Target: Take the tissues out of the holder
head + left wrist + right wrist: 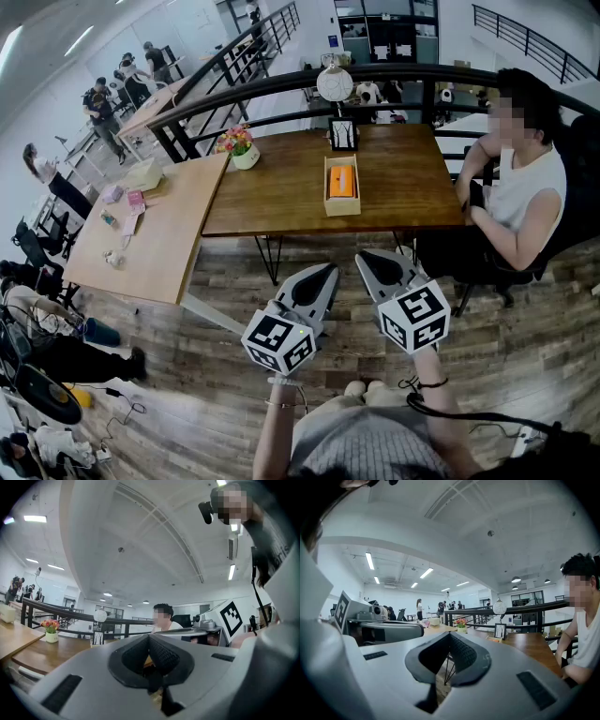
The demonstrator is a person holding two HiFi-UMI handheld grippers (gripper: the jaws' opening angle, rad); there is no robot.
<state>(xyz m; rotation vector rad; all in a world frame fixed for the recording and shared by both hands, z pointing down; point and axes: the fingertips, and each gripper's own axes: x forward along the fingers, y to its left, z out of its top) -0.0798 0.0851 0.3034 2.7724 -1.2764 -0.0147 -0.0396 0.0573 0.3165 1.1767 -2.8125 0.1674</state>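
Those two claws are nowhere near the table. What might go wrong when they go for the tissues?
Both the left gripper and right gripper are shut; unless opened, they would likely just shove the tissue holder. The holder looks loose on the table, so pulling the tissues may lift it. The small frame behind could get knocked.

Right gripper (450,637) seen at centre frame, jaws closed tip to tip. Left gripper (377,626) seen at left. Table (534,648) at centre right, flowers (461,622) on far end. Person (581,639) seated at right edge.
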